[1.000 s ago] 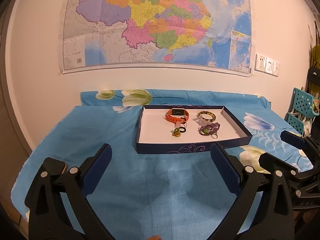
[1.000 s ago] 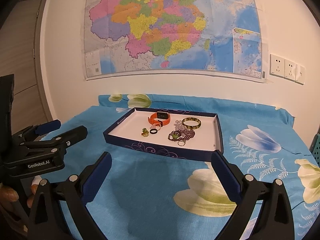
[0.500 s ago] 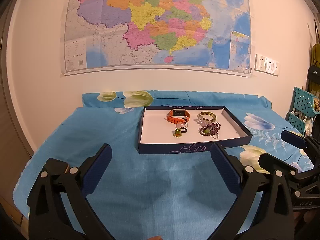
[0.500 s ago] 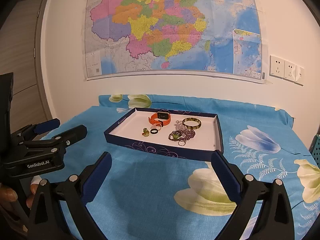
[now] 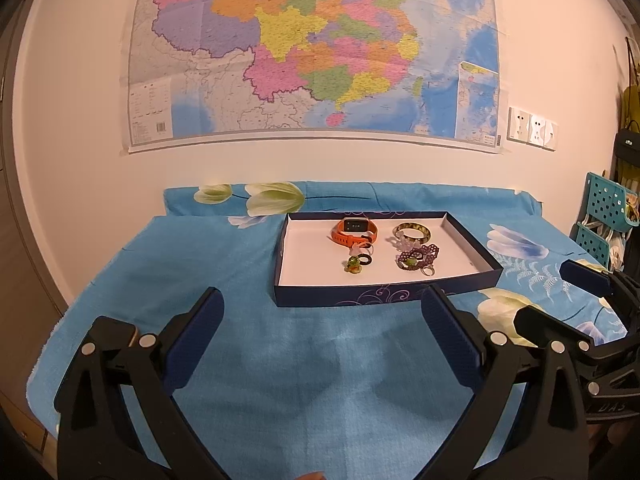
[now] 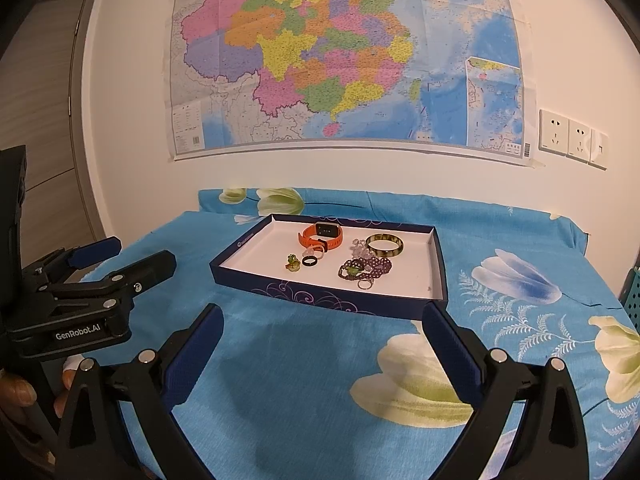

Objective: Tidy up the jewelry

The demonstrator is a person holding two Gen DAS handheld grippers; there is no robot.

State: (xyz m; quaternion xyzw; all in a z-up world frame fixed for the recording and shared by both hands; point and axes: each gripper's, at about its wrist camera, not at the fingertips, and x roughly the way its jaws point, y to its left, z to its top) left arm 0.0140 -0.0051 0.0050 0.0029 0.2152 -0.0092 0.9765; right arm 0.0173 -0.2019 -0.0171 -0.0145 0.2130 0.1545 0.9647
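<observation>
A shallow dark blue tray with a white floor lies on the blue flowered cloth. In it are an orange watch, a green mottled bangle, a purple bead bracelet, a black ring and a small green charm. My left gripper is open and empty, in front of the tray. My right gripper is open and empty, in front of the tray's right part. Each shows in the other's view, the left one at left, the right one at right.
A large map hangs on the wall behind the table. Wall sockets are at the right. A teal perforated rack stands at the far right. A door is at the left. The cloth's left edge drops off near the wall.
Both views have shifted very slightly; the tray sits a touch more to the right in the left wrist view. Both grippers stay open and nothing in the tray has moved.
</observation>
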